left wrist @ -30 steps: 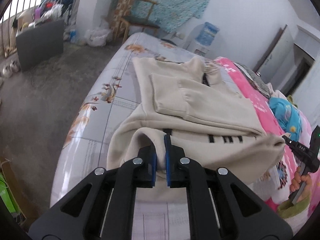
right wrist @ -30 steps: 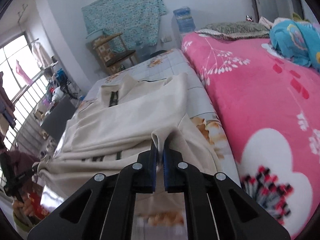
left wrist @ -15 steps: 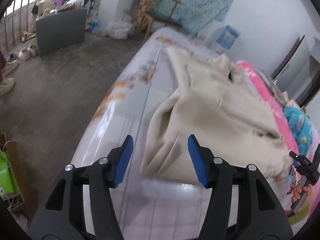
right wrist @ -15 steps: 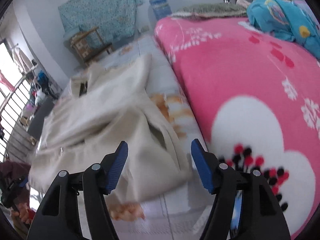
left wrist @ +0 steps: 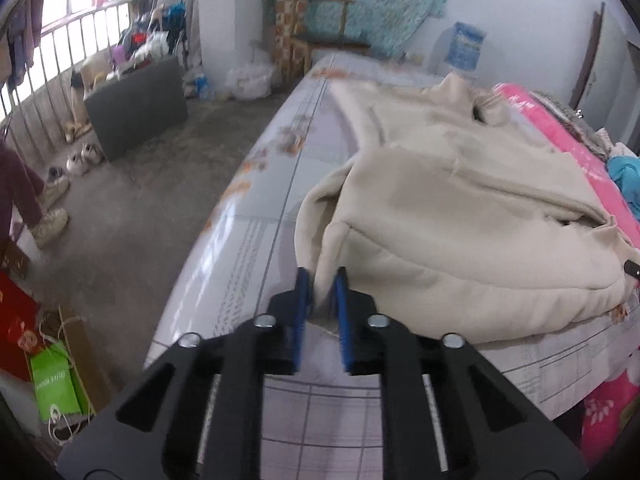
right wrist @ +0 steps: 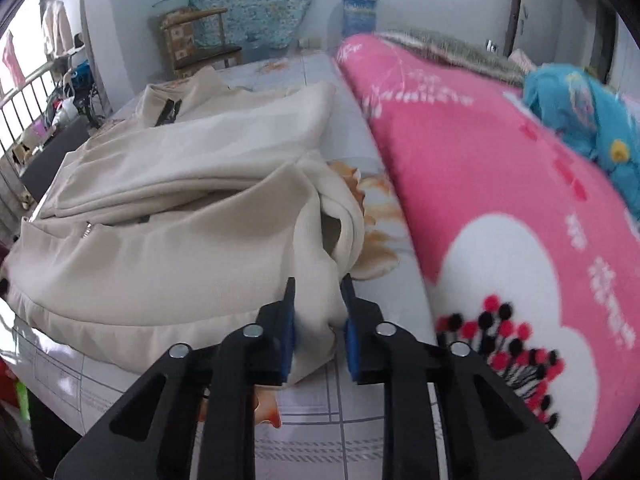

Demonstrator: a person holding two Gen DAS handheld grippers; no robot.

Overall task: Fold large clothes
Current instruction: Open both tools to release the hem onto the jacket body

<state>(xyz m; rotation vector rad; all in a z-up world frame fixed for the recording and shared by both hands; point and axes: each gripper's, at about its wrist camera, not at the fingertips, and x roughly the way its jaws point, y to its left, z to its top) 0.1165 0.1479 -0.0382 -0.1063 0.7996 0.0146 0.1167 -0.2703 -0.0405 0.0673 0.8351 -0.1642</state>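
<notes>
A cream sweatshirt [left wrist: 460, 216] lies partly folded on the bed [left wrist: 256, 240], on its pale floral sheet, just beside a pink blanket [right wrist: 500, 184]. The left tool [left wrist: 321, 284] is closing, its blue pads pinching a fold at the garment's near left corner. The right tool [right wrist: 318, 296] is closing too, with a thick bunch of the near right corner between its pads [right wrist: 289, 320]. A wooden chair [left wrist: 316, 36] stands past the bed's far end.

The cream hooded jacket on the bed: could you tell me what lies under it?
Under the cream hooded jacket lies a pale checked sheet with orange flowers, showing along its edges. Anything beneath its middle is covered.
</notes>
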